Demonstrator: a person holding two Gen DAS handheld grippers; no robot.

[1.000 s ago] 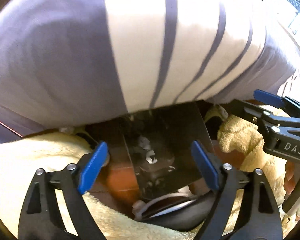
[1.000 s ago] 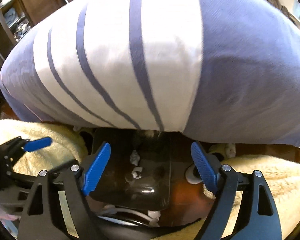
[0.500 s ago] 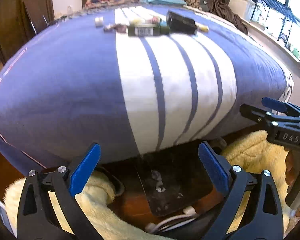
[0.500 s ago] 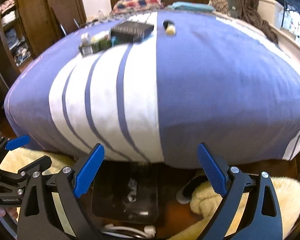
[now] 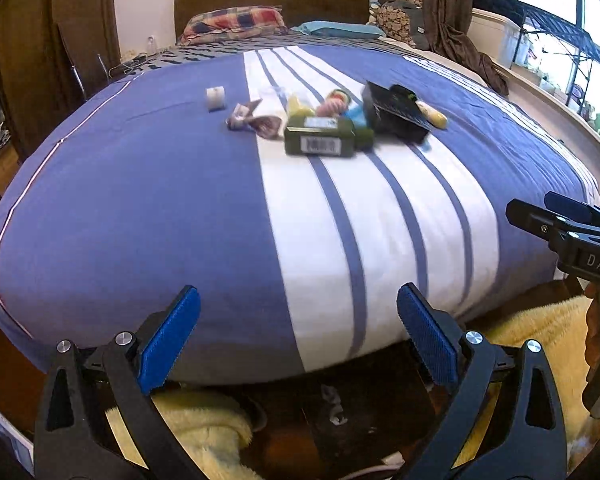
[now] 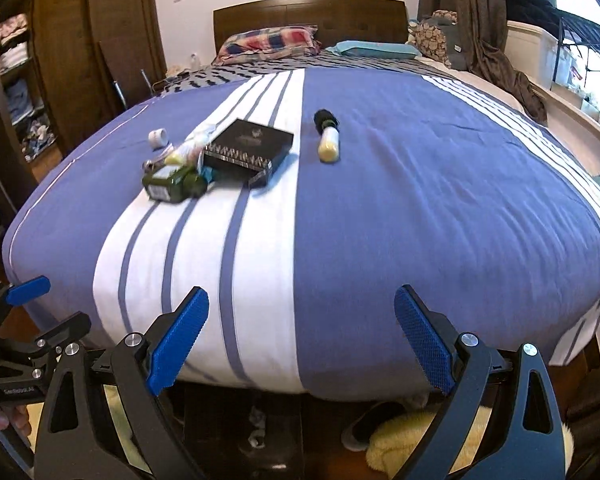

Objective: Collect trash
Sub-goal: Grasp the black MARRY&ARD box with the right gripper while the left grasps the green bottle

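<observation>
Trash lies in a cluster on the blue and white striped bed cover [image 5: 139, 208]: a green bottle [image 5: 324, 140] [image 6: 173, 183], a black box [image 5: 396, 110] [image 6: 248, 147], a crumpled wrapper [image 5: 255, 120], a small white roll [image 5: 215, 98] [image 6: 158, 137] and a yellow tube with a black cap [image 6: 327, 136] [image 5: 432, 114]. My left gripper [image 5: 297, 338] stands open over the bed's near edge, nothing between its blue pads. My right gripper [image 6: 302, 338] is open too, likewise empty, and shows from the side [image 5: 572, 232] in the left wrist view. Both are well short of the trash.
A dark bin liner [image 5: 364, 412] [image 6: 255, 432] with bits of trash in it sits on the floor below the bed's edge, between yellow fluffy rugs [image 5: 195, 428] [image 6: 404, 436]. Pillows [image 6: 269, 42] lie at the headboard. A wardrobe [image 6: 23, 80] stands left, a window ledge [image 6: 580, 120] right.
Both grippers have risen and tilted up from the bin on the floor, so the bed top and its trash have come into view. Their jaws stand slightly wider than before.
</observation>
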